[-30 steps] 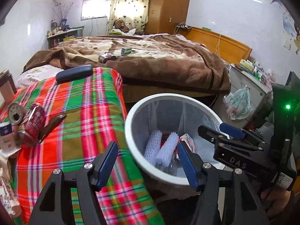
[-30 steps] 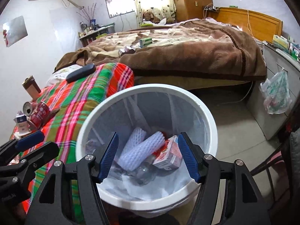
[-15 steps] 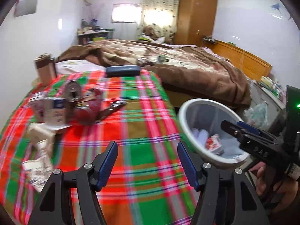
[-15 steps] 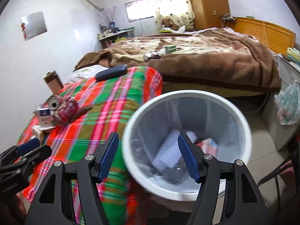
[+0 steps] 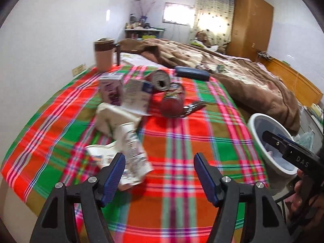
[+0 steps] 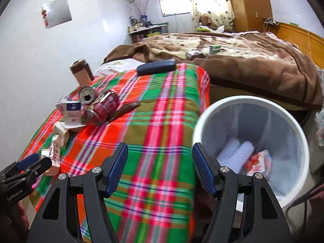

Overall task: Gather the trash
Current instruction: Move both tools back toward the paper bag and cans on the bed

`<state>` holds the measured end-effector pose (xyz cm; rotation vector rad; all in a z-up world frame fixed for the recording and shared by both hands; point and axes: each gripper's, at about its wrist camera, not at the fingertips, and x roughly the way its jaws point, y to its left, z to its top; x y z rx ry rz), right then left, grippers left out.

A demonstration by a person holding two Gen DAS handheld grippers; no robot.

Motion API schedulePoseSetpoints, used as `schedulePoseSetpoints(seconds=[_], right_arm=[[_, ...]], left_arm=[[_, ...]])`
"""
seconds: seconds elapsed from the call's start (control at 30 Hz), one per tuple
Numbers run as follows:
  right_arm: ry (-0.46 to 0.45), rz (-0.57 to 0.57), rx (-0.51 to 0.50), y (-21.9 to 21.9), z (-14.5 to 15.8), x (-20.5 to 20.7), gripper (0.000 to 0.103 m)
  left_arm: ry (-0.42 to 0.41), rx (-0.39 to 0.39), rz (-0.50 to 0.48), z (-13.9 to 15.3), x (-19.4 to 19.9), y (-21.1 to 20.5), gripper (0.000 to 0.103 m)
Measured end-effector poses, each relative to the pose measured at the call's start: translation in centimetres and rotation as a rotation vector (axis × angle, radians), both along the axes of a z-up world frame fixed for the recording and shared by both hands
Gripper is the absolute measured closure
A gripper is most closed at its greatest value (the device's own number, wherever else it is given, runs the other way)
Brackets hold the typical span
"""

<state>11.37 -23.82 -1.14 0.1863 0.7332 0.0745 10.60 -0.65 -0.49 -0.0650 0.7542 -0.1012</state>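
Left gripper (image 5: 159, 172), jaws spread wide and holding nothing, hovers over the near edge of a plaid-covered table (image 5: 182, 141), with a flattened white carton (image 5: 131, 151) lying just beyond its left finger, apparently lined up as the next piece to lift. Right gripper (image 6: 160, 168), likewise parted and empty, hangs over the table's near right side, its right finger just beside the rim of the white bin (image 6: 253, 101), a stance that looks suited to a short carry from cloth to bin. The trash sits bunched on the far left part of the cloth, well apart from the bin: two drink cans on their sides, one showing its silver top (image 5: 161, 79), the other red (image 5: 172, 105); two upright small cartons, one purple (image 5: 111, 89), one white and blue (image 5: 137, 95); and crumpled pale paper wrappers (image 5: 113, 117) whose number cannot be told through the blur. A dark thin object (image 5: 192, 107) lies touching the red can; what it is cannot be made out. One brown lidded mug (image 5: 104, 54) and one dark blue case (image 5: 191, 73) stand at the far edge, seemingly not rubbish. The bin, lined with a bag and standing beside the table, holds two white foam sleeves (image 6: 237, 154) and one red-and-white pack (image 6: 259, 162), so the job appears partly done
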Motion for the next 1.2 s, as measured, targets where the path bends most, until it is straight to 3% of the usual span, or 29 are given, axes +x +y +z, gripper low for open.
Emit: schedulePoseSetpoints(seconds=[0.3, 0.5, 0.8, 1.07, 1.2], right_arm=[[0.006, 0.073, -0.009, 3.3, 0.6, 1.8, 0.036], [0.008, 0.113, -0.004, 4.7, 1.1, 2.7, 0.036], [0.036, 0.118, -0.033, 6.5, 1.0, 4.6, 0.036], [0.103, 0.124, 0.020, 7.0, 1.0, 7.1, 0.036], [0.111, 0.121, 0.020, 7.2, 1.2, 7.7, 0.036]], left_arm=[[0.059, -0.008, 0.077, -2.0, 0.3, 3.1, 0.031], [0.105, -0.096, 0.076, -3.2, 1.2, 4.0, 0.028], [0.125, -0.134, 0.099, -3.8, 3.5, 3.8, 0.027], [0.138, -0.197, 0.133, -4.3, 4.8, 5.3, 0.027], [0.125, -0.181, 0.146, -4.3, 4.7, 6.8, 0.028]])
